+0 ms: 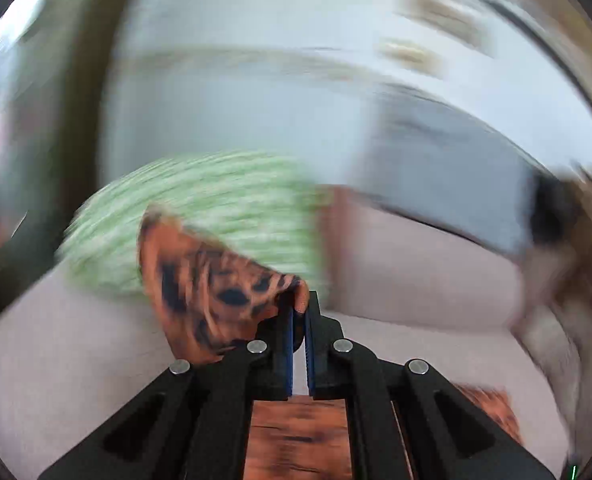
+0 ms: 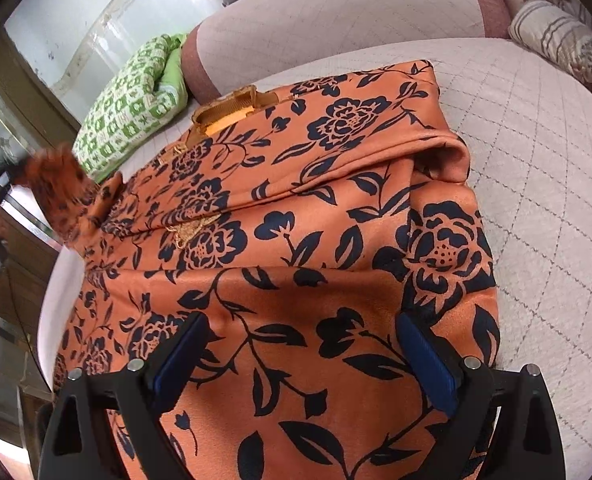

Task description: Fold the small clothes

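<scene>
The orange garment with the dark blue flower print [image 2: 296,208] lies on the quilted pale bed [image 2: 535,160], one side already folded in. The left gripper [image 1: 299,316] pinches a cloth corner and lifts it; the right gripper [image 2: 299,344] hovers wide over the hem, holding nothing. Further folds probably remain.

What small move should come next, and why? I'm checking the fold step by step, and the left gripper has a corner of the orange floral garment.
Probably carry the pinched corner across onto the garment's middle. The left gripper is shut on a lifted corner of the orange garment, while the right gripper hangs open above the cloth on the quilted bed, pinning nothing.
</scene>
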A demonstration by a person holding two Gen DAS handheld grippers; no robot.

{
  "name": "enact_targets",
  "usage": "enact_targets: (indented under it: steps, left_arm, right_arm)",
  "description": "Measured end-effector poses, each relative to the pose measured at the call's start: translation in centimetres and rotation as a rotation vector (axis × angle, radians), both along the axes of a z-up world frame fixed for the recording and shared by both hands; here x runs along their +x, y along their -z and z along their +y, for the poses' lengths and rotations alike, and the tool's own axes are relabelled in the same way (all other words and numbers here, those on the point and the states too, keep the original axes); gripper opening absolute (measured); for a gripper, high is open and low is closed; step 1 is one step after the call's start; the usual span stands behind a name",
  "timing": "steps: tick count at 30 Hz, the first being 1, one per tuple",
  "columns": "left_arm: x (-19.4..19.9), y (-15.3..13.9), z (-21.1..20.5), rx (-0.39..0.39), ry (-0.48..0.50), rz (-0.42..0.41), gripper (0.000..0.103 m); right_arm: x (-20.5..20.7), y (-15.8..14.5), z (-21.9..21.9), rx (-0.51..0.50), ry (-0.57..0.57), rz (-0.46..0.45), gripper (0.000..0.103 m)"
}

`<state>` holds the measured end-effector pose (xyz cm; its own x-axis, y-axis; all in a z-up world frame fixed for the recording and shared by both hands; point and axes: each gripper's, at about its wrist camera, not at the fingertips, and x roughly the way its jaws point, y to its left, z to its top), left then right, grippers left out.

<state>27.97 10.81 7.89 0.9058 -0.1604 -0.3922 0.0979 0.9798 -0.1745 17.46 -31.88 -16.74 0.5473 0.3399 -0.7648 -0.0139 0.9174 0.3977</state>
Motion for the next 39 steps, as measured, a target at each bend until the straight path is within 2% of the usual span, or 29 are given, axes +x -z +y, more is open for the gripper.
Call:
enact_targets:
  steps: [1, 2, 3, 4, 5, 6, 9, 10, 12, 14, 16, 18, 22, 23, 24, 25, 26, 27, 28, 29, 30, 31, 34, 35, 36, 37, 39]
  left_arm:
    - [-0.8, -0.1, -3.4, 0.031, 0.064, -0.003, 0.005]
    - [-1.4, 1.0, -8.2, 0.082, 0.17, 0.036, 0.009]
    - [-1.8, 2.5, -11.4, 0.117, 0.245, 0.076, 0.018]
    - [-2.0, 3.9, -13.3, 0.133, 0.284, 0.11, 0.043]
    - [-2.2, 6.8, -16.0, 0.172, 0.346, 0.199, 0.056]
    - [-2.4, 9.1, -17.3, 0.207, 0.387, 0.275, 0.06]
    - [-3.5, 13.2, -16.7, 0.239, 0.407, 0.394, 0.06]
    - [-4.0, 13.5, -15.5, 0.234, 0.382, 0.397, 0.06]
    - [-4.0, 13.3, -11.0, 0.197, 0.295, 0.384, 0.061]
    - [-4.0, 13.1, -7.6, 0.198, 0.187, 0.38, 0.066]
    - [-2.9, 14.3, -4.7, 0.228, 0.092, 0.403, 0.067]
    - [-2.9, 15.6, -1.6, 0.25, 0.021, 0.432, 0.067]
    - [-4.0, 17.5, 0.3, 0.256, 0.01, 0.453, 0.067]
    - [-4.5, 17.7, 0.5, 0.262, 0.017, 0.451, 0.067]
    - [-4.8, 18.0, 0.4, 0.278, 0.028, 0.436, 0.067]
    - [-4.7, 18.4, 0.0, 0.293, 0.03, 0.429, 0.067]
    - [-4.7, 18.7, -0.3, 0.312, 0.037, 0.427, 0.067]
    - [-4.3, 19.3, -0.8, 0.324, 0.052, 0.432, 0.067]
    - [-3.8, 19.7, -1.2, 0.339, 0.061, 0.447, 0.064]
    - [-3.3, 20.2, -1.3, 0.352, 0.058, 0.465, 0.055]
    - [-2.6, 20.6, -1.2, 0.35, 0.046, 0.486, 0.03]
    - [-2.2, 20.9, -0.9, 0.337, 0.024, 0.503, 0.025]
    - [-2.3, 20.7, -0.2, 0.261, 0.002, 0.507, 0.025]
    - [-2.5, 20.6, -0.3, 0.248, 0.023, 0.496, 0.025]
    - [-2.8, 20.5, -0.5, 0.257, 0.03, 0.483, 0.029]
    - [-3.0, 20.4, -0.6, 0.269, 0.031, 0.475, 0.036]
    - [-3.4, 19.6, -0.3, 0.241, 0.016, 0.464, 0.042]
  right_arm:
    - [-0.1, 0.0, -0.3, 0.019, 0.005, -0.002, 0.096]
    - [-0.1, 0.0, -0.5, 0.037, 0.01, 0.0, 0.096]
    - [-0.1, -0.1, -0.8, 0.056, 0.015, 0.002, 0.096]
    - [0.0, -0.2, -1.1, 0.074, 0.022, 0.008, 0.096]
    - [-0.1, -0.4, -1.3, 0.091, 0.031, 0.013, 0.096]
    - [-0.2, -0.7, -1.6, 0.112, 0.041, 0.018, 0.096]
    - [-1.0, -2.1, -2.7, 0.15, 0.065, -0.004, 0.096]
    - [-1.2, -2.8, -3.0, 0.149, 0.073, -0.02, 0.096]
    - [-1.0, -4.3, -3.4, 0.163, 0.079, -0.057, 0.096]
    - [0.4, -5.8, -3.3, 0.169, 0.068, -0.076, 0.096]
    - [2.8, -6.8, -3.0, 0.178, 0.059, -0.083, 0.096]
    - [6.4, -6.9, -2.5, 0.233, 0.046, -0.065, 0.096]
    - [12.6, -4.8, -0.6, 0.182, 0.05, 0.037, 0.096]
    - [14.0, -3.7, -0.1, 0.164, 0.057, 0.076, 0.093]
    - [14.8, -2.8, 0.3, 0.145, 0.052, 0.106, 0.083]
    - [15.5, -2.0, 0.9, 0.122, 0.043, 0.139, 0.071]
    - [16.0, -1.2, 1.4, 0.102, 0.039, 0.174, 0.04]
    - [16.1, -1.0, 1.9, 0.063, 0.036, 0.185, 0.027]
    - [16.1, -1.4, 2.5, 0.031, 0.019, 0.182, 0.024]
    - [16.1, -1.9, 3.0, 0.017, 0.006, 0.174, 0.013]
    - [15.9, -2.9, 3.3, -0.007, -0.002, 0.148, 0.012]
    - [15.4, -4.8, 3.8, -0.049, -0.006, 0.095, 0.012]
    - [13.1, -9.3, 4.1, -0.17, 0.007, -0.054, 0.011]
    - [12.0, -10.2, 4.3, -0.257, 0.01, -0.098, 0.011]
    - [11.6, -10.0, 4.3, -0.31, 0.008, -0.101, 0.012]
    - [11.7, -8.7, 4.1, -0.331, 0.003, -0.067, 0.014]
    - [12.8, -3.7, 2.9, -0.225, -0.049, 0.098, 0.02]
